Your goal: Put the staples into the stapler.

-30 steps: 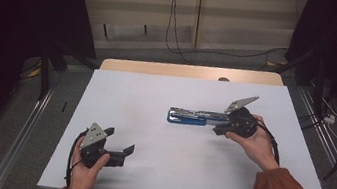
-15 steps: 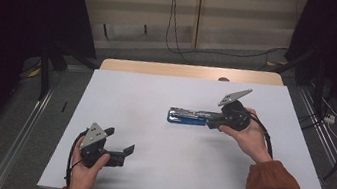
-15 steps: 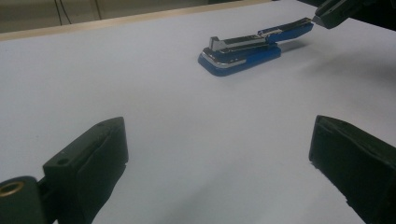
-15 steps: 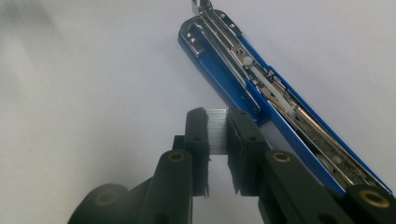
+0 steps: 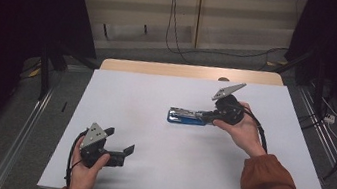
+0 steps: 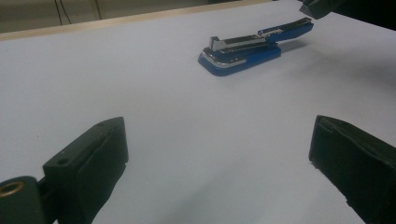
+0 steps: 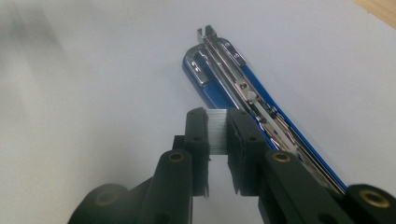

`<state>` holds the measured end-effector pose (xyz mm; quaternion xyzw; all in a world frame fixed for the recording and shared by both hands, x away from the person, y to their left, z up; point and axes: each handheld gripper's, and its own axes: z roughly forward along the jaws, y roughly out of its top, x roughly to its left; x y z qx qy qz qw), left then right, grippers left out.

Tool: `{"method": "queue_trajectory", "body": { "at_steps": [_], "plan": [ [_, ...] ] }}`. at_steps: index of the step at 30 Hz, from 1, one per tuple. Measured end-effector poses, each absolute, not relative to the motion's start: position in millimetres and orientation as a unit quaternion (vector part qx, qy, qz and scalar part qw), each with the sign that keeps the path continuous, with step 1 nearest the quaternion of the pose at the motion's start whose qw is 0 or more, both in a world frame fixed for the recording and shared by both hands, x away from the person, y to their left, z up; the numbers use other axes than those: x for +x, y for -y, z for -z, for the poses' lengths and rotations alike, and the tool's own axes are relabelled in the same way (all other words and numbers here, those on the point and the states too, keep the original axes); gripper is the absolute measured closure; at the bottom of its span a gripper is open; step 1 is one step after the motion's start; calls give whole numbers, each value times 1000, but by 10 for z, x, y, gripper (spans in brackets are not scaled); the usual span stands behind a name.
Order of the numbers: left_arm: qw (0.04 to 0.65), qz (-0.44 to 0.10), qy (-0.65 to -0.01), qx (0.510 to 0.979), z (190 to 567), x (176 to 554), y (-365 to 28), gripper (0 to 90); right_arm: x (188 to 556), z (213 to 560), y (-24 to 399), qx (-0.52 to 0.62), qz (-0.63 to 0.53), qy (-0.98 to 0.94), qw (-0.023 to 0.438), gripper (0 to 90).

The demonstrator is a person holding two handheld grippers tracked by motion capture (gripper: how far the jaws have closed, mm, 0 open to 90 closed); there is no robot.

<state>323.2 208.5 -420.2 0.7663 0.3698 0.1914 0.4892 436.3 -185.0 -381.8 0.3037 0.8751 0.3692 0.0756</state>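
Note:
A blue stapler (image 5: 184, 116) lies mid-table with its metal staple channel (image 7: 236, 81) facing up. My right gripper (image 5: 207, 115) hovers over the stapler's right end, pointing left along it. It is shut on a short silver strip of staples (image 7: 217, 129), which sits just above the channel in the right gripper view. My left gripper (image 5: 121, 139) rests near the table's front left, its jaws wide open with nothing between them. In the left gripper view (image 6: 217, 126) it faces the stapler (image 6: 243, 49) from a distance.
The white table top (image 5: 143, 182) has a wooden strip (image 5: 170, 69) along its far edge. Beyond it are a floor with cables (image 5: 175, 35) and dark stands at both sides. A cable trails from each gripper.
My right gripper has shifted slightly left and up along the stapler, still holding the staple strip. The left gripper and the stapler have stayed put.

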Motion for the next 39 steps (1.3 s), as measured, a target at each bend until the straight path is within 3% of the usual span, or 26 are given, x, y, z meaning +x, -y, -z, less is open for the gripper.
{"method": "queue_trajectory", "body": {
  "at_steps": [39],
  "plan": [
    [494, -193, -370, 763, 4191, 3234, -2106, 48, 4829, 3693, 1439, 290, -399, -864, 100, 792]
  ]
}}
